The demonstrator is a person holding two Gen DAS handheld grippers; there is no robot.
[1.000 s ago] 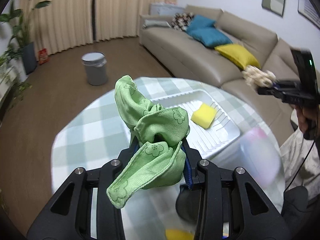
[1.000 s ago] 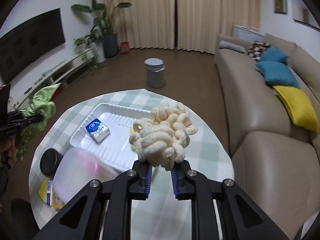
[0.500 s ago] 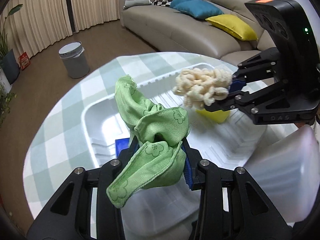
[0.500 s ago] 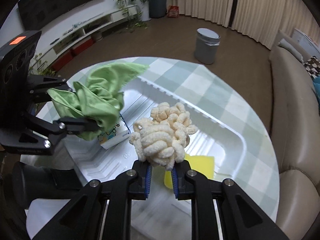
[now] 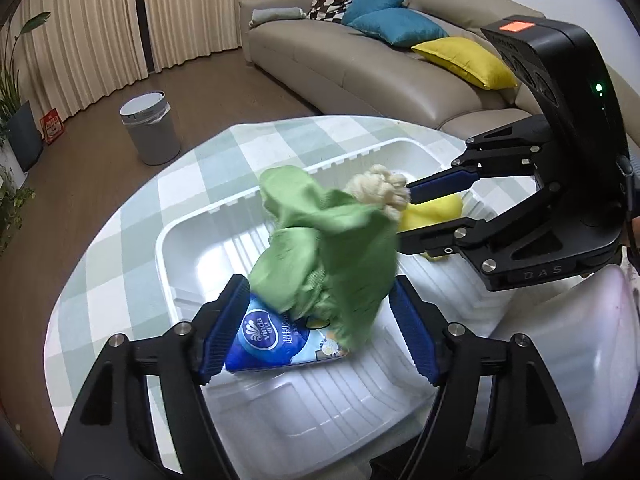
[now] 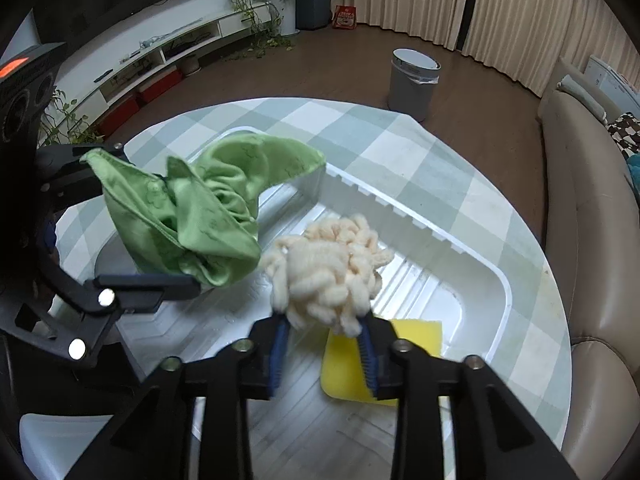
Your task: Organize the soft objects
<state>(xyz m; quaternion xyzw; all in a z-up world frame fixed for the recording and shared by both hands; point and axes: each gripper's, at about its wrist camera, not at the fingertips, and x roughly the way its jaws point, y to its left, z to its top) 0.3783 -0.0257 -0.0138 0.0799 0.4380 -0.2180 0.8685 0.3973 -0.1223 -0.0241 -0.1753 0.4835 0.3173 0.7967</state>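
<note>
Both grippers hang over the white tray (image 5: 188, 236) on the round table with the checked cloth (image 5: 132, 216).

Left gripper (image 5: 320, 320): jaws opening, pads standing clear of the green cloth (image 5: 328, 256), which sits bunched and motion-blurred between them, released, over the tray's near-left part. Right gripper (image 6: 324, 344): jaws opening, the cream chenille mitt (image 6: 328, 268) between the blue pads; whether they press on it I cannot tell (blur at the contact).

Left wrist view only:
- blue tissue pack (image 5: 272, 340) lying on the tray floor near the left wall, partly under the green cloth.
- the right gripper from outside, its fingers spread around the mitt's edge.
- sofa (image 5: 360, 68) with teal and yellow cushions.

Right wrist view only:
- full flat outline of the yellow sponge (image 6: 348, 364) on the tray floor toward the near-right corner, directly below the right gripper (in the left view only a yellow sliver shows behind that gripper's fingers).
- TV shelf and plants at the far wall.

The grey bin (image 6: 412, 80) on the floor shows in both.

Hidden or unclear:
- tissue pack is not visible from the right wrist; cloth and left gripper cover it.
- a pale translucent container (image 5: 560, 360) at the tray's near-right edge is cut off and blurred; contents unreadable.
- mitt mostly masked by the cloth in the left view.
</note>
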